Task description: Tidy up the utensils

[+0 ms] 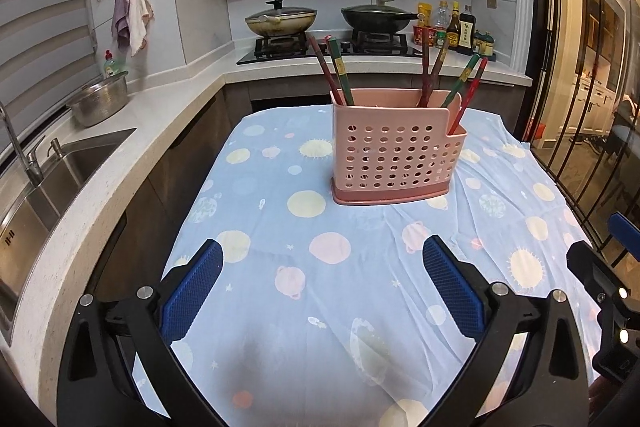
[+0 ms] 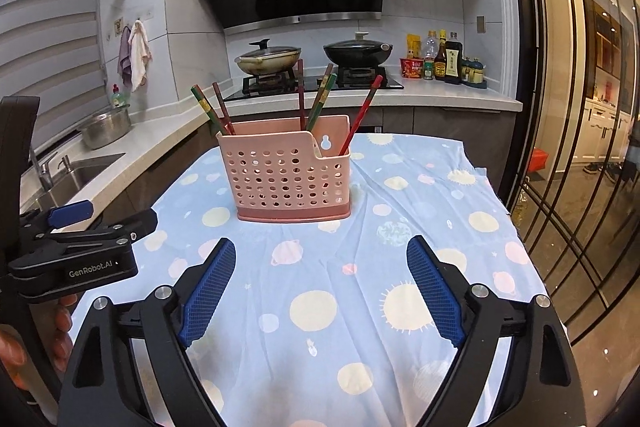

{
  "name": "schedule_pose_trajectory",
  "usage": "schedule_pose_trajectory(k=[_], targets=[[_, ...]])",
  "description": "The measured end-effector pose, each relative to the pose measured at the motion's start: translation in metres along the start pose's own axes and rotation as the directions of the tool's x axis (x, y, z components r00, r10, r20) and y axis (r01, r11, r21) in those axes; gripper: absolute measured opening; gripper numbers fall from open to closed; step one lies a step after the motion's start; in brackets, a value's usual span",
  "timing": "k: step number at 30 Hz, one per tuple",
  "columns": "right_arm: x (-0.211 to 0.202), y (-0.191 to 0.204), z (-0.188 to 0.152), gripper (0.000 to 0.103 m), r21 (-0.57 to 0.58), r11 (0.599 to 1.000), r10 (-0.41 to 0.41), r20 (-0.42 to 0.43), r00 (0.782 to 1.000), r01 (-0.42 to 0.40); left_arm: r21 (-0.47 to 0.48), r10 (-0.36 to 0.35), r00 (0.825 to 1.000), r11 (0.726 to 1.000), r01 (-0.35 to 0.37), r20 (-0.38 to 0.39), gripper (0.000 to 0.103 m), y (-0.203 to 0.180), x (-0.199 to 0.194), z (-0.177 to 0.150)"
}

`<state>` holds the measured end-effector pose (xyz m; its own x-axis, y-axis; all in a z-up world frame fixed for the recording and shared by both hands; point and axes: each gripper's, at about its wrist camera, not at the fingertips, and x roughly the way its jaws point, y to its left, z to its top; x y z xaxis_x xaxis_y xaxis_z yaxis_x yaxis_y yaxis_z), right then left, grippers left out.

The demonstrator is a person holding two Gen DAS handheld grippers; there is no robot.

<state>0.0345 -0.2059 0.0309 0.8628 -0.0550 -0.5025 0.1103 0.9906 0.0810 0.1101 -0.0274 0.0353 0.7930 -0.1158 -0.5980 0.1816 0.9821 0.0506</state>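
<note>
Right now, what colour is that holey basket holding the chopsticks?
Pink, with a darker pink base. The basket shows best in the right wrist view.

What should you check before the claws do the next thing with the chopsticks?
1. Left claw open and empty: ok.
2. Right claw open and empty: ok.
3. Pink holder standing upright on the cloth: ok.
4. Chopsticks all standing in the holder: ok.
5. Stray utensils lying on the cloth: none seen, ok.
6. Whether the chopsticks sit in the right compartments: cannot tell.
</note>
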Motion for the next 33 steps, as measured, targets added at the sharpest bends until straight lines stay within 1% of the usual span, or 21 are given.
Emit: schedule_pose_trajectory(k=[2, 5, 15, 24, 33], targets=[[0.003, -0.001, -0.002, 0.088, 0.013, 1.000, 0.016, -0.022, 1.000, -0.016, 0.005, 0.002, 1.000, 1.000, -0.002, -0.001, 0.096, -0.001, 0.000, -0.001], [0.005, -0.002, -0.005, 0.096, 0.031, 0.999, 0.031, -0.035, 0.999, -0.030, 0.019, 0.000, 1.000, 1.000, 0.000, 0.002, 0.096, -0.005, -0.001, -0.003], [0.006, -0.006, -0.009, 0.096, 0.028, 1.000, -0.007, -0.024, 1.000, 0.007, 0.027, -0.018, 1.000, 0.999, 0.019, -0.012, 0.096, -0.011, 0.000, -0.007], [0.004, -0.006, -0.008, 0.096, 0.021, 0.999, -0.026, -0.010, 1.000, 0.026, 0.042, -0.013, 1.000, 0.999, 0.014, -0.013, 0.096, -0.016, 0.000, -0.009], [0.005, -0.006, -0.010, 0.096, 0.020, 0.999, -0.029, -0.016, 0.999, 0.029, 0.053, -0.019, 1.000, 0.998, 0.020, -0.014, 0.096, -0.021, -0.001, -0.010]])
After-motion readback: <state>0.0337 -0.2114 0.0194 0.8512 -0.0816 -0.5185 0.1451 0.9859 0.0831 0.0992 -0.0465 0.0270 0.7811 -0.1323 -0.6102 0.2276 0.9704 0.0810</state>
